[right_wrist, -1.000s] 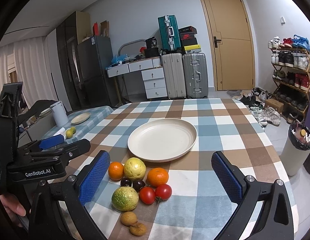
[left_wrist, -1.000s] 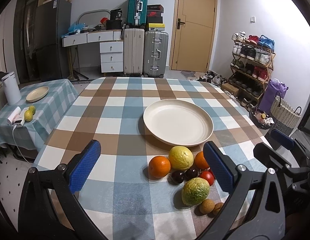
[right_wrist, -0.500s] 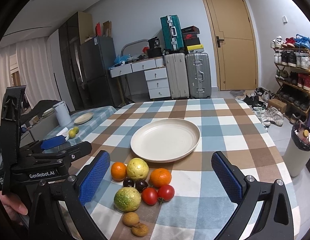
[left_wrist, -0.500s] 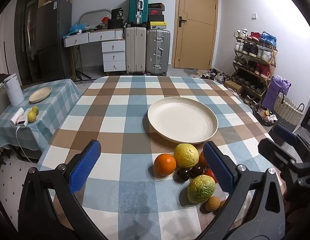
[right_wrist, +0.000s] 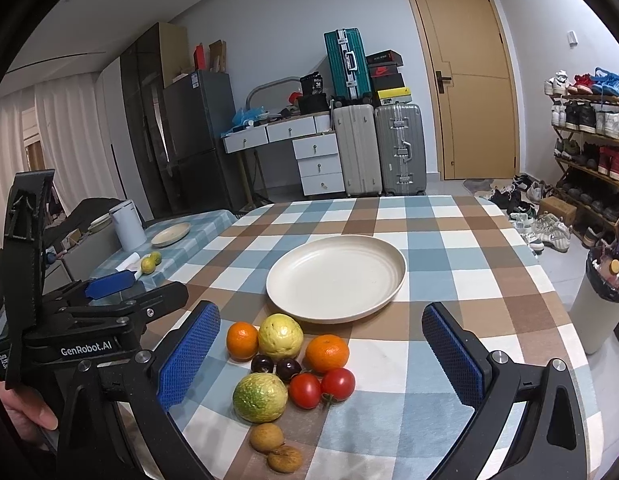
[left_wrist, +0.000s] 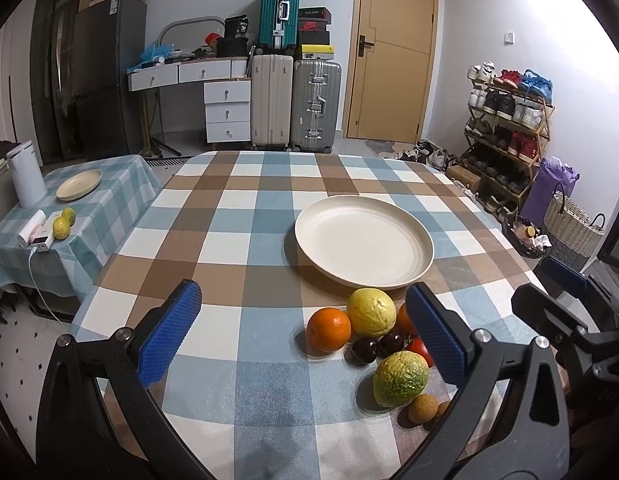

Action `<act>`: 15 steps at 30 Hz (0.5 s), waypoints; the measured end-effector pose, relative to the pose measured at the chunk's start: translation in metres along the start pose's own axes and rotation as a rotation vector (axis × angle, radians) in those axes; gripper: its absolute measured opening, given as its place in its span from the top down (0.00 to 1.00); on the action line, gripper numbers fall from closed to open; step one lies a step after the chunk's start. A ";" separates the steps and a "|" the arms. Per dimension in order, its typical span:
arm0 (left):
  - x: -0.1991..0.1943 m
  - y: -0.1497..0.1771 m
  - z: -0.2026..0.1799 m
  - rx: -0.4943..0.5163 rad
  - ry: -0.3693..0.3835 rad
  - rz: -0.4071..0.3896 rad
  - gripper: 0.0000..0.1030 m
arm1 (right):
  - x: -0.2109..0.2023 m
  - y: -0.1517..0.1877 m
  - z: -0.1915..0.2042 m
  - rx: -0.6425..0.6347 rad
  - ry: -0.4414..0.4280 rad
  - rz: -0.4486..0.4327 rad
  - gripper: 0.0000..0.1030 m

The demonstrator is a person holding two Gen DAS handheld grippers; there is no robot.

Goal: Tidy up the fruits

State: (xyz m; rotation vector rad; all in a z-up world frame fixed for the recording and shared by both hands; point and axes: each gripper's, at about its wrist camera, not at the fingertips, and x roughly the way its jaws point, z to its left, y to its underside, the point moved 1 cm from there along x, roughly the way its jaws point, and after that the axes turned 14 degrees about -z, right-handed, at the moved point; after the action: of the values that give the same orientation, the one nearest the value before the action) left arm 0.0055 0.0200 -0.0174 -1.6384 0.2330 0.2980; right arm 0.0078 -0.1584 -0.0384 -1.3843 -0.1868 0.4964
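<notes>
A cluster of fruit lies on the checked table in front of an empty cream plate (left_wrist: pixel 363 246) (right_wrist: pixel 336 278): two oranges (right_wrist: pixel 242 340) (right_wrist: pixel 326 353), a yellow citrus (right_wrist: pixel 280 336) (left_wrist: pixel 370 312), a green-yellow citrus (right_wrist: pixel 260 397) (left_wrist: pixel 400 378), two dark plums (right_wrist: pixel 288 369), two tomatoes (right_wrist: pixel 338 384) and two small brown fruits (right_wrist: pixel 266 437). My left gripper (left_wrist: pixel 301 338) is open and empty, above the near table left of the fruit. My right gripper (right_wrist: pixel 319 364) is open and empty, hovering over the cluster.
A side table at the left holds a small plate (left_wrist: pixel 78 179), a white kettle (left_wrist: pixel 26 180) and two small citrus (left_wrist: pixel 64 222). Suitcases (left_wrist: pixel 295 104), a desk, a door and a shoe rack (left_wrist: pixel 509 132) stand behind. A bin (right_wrist: pixel 601 300) is right of the table.
Both grippers have drifted slightly forward and closer to the fruit and plate. Both stay open; no fruit has moved.
</notes>
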 end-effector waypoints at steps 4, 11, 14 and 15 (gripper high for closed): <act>0.001 0.002 0.002 0.000 -0.001 0.005 0.01 | 0.000 0.001 -0.001 0.008 -0.005 -0.003 0.00; 0.013 0.008 0.006 -0.018 0.022 0.038 0.01 | 0.002 0.002 -0.002 0.007 -0.010 0.005 0.00; 0.022 0.012 0.010 -0.043 0.040 0.066 0.01 | 0.005 0.004 -0.003 0.015 -0.014 0.010 0.00; 0.027 0.013 0.012 -0.053 0.043 0.078 0.01 | 0.007 0.005 -0.005 0.017 -0.014 0.013 0.00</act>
State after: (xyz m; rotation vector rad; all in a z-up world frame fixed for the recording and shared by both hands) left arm 0.0257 0.0310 -0.0397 -1.6918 0.3250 0.3309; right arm 0.0152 -0.1589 -0.0449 -1.3661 -0.1852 0.5174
